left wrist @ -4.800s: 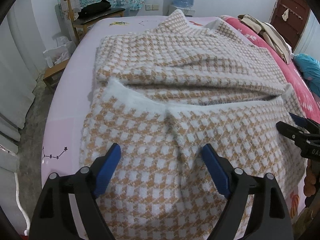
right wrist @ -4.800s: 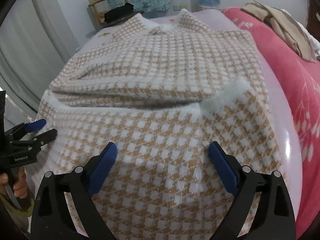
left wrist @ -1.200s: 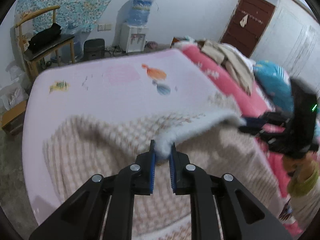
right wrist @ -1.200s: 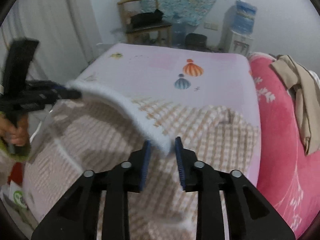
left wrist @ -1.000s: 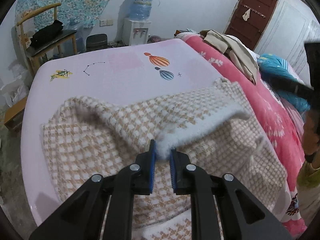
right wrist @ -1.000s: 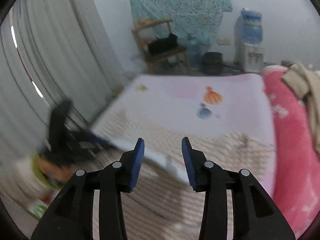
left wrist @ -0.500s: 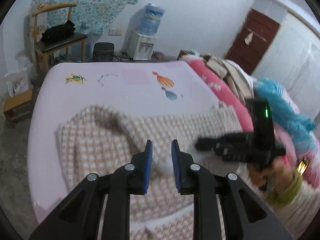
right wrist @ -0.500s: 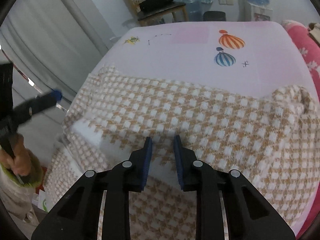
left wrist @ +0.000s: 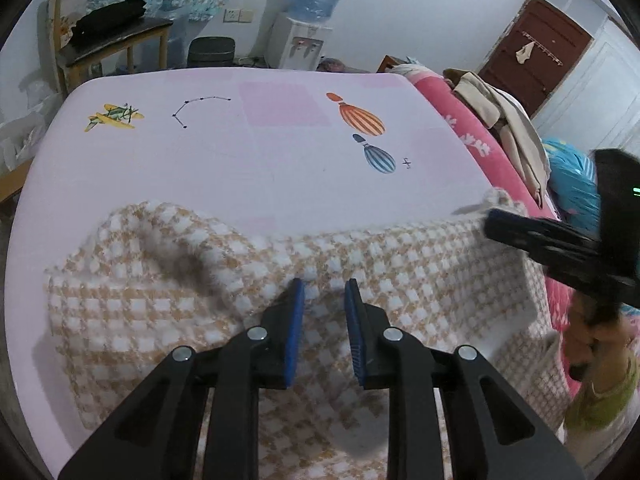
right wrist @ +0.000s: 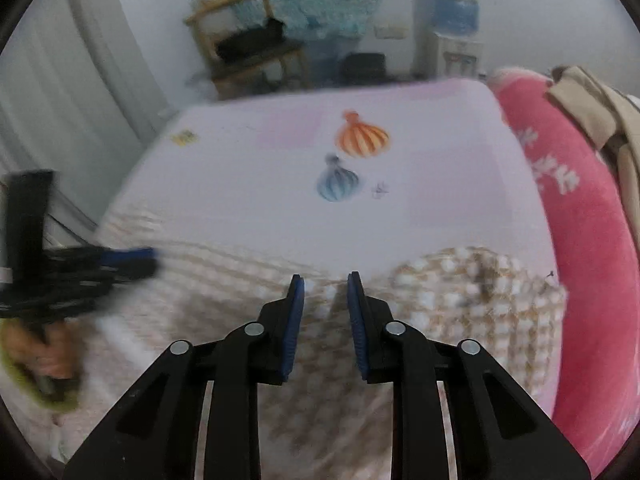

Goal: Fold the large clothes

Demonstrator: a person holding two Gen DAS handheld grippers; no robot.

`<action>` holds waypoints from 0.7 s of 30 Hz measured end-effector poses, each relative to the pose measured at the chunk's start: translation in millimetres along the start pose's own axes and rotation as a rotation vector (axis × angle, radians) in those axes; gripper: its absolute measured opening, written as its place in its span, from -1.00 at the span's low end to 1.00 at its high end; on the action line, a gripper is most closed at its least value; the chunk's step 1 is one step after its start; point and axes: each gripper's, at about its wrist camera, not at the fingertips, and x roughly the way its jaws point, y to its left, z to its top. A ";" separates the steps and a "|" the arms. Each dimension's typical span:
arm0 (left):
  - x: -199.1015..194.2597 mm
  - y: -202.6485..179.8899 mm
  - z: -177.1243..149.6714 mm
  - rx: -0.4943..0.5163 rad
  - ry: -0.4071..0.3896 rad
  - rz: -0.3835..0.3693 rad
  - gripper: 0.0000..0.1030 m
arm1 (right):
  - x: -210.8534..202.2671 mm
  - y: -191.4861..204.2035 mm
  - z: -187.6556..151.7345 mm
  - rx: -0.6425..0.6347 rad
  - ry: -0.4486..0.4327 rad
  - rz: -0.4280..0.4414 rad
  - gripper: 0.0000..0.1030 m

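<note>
you're pointing both grippers down at the checked tan-and-white garment [left wrist: 160, 280], which is lying folded across the near part of the pink bed sheet [left wrist: 260, 152], its far fold line running across the bed below the printed balloons [left wrist: 360, 118]. your left gripper [left wrist: 324, 292] is standing narrowly parted just over the garment's upper layer; its jaws have just been opening, the cloth is lying under the gap and the blue pads are not pinching it. your right gripper [right wrist: 325, 286] is also showing a narrow gap with nothing clamped between the pads; its jaws have been closing and are now sitting at that slim opening above the blurred weave. in the left wrist view your right gripper is reaching in from the right edge, its tip at the garment's far right corner. a red blanket [right wrist: 580, 240] is lying along the bed's right side with beige clothes [left wrist: 500, 120] piled on it. a wooden chair [left wrist: 100, 40] and a water dispenser [left wrist: 308, 32] are standing by the far wall.
</note>
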 end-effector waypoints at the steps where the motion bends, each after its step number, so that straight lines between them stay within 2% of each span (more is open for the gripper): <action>1: 0.7 0.9 -0.4 0.006 -0.004 -0.005 -0.60 | 11.4 -2.9 -1.7 0.010 0.016 0.009 -0.57; 4: -0.3 3.0 -0.8 0.008 -0.007 -0.016 -0.60 | 10.4 -0.6 0.8 0.009 0.014 0.002 -0.58; 6: -5.9 -1.4 1.0 0.025 -0.019 0.003 -0.60 | 0.4 8.2 5.7 -0.003 0.009 -0.023 -0.55; 10: -16.2 -9.8 4.7 0.085 -0.054 0.011 -0.60 | -11.7 41.9 15.9 -0.072 -0.055 0.102 -0.52; 13: -0.6 -6.3 6.6 0.064 -0.006 0.060 -0.60 | 14.2 68.0 18.3 -0.124 0.003 0.127 -0.52; 15: 2.7 -2.7 6.3 0.057 -0.015 0.062 -0.60 | 40.8 74.3 12.8 -0.132 0.048 0.101 -0.52; 18: -4.8 -1.2 6.6 0.037 -0.020 0.049 -0.60 | 34.8 65.9 13.9 -0.058 0.057 0.135 -0.52; 20: -16.7 -8.2 1.8 0.081 -0.036 0.057 -0.60 | 18.2 66.4 9.1 -0.045 0.045 0.145 -0.50; 21: -22.5 -14.5 -3.1 0.111 -0.039 0.031 -0.60 | 9.5 69.6 3.9 -0.055 0.031 0.156 -0.48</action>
